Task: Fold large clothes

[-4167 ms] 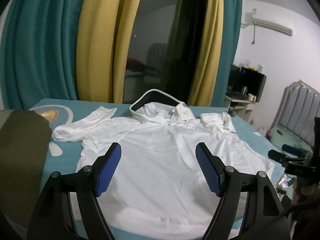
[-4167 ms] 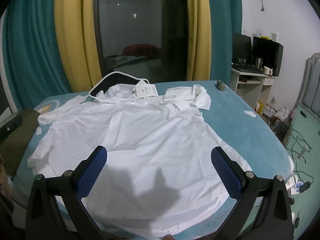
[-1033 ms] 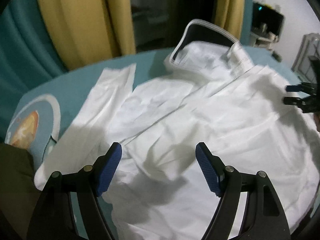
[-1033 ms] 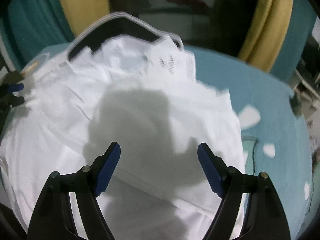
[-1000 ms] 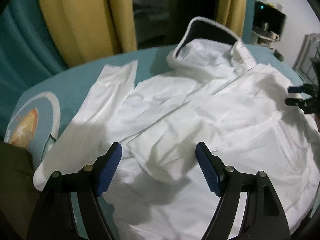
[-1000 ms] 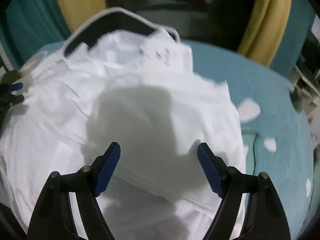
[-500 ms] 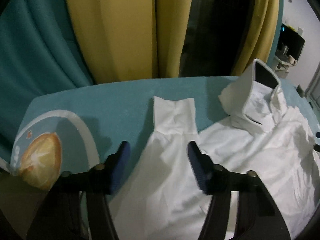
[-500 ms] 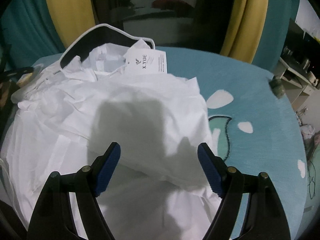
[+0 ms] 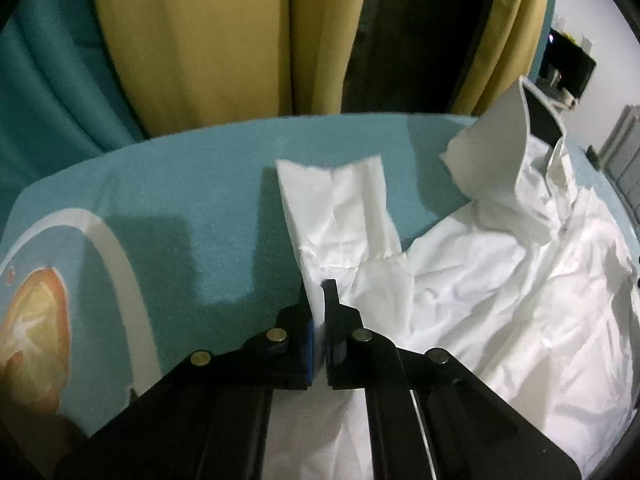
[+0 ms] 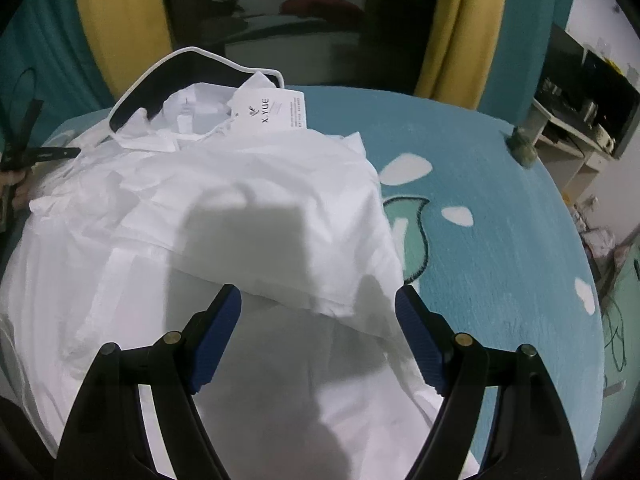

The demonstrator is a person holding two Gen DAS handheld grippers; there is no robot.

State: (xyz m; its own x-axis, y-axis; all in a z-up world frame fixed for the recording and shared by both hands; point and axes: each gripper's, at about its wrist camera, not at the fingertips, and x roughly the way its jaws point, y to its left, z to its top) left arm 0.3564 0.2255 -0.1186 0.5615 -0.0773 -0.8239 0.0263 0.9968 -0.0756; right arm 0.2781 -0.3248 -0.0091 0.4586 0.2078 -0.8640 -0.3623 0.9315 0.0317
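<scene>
Left tongs point(image 9: 319, 300) pinch the sleeve point(image 9: 340, 216) of the shirt point(image 10: 208, 216), which lies spread on the teal cloth point(image 10: 500, 208); right tongs point(image 10: 318, 320) hang spread above its folded right side, holding nothing. Thin, limp and light, the shirt will likely sag and crease, so seams, cuff or hem seem the best holds, clear of the tag point(image 10: 276, 110).

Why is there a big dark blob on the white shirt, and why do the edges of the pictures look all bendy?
Right wrist view: the grey blob on the white shirt is a shadow, probably cast by the open right gripper under the room light. Left wrist view: a blocky shadow falls on the teal cover beside the left gripper pinching the sleeve. Both views: the fisheye lens bends and darkens the edges.
</scene>
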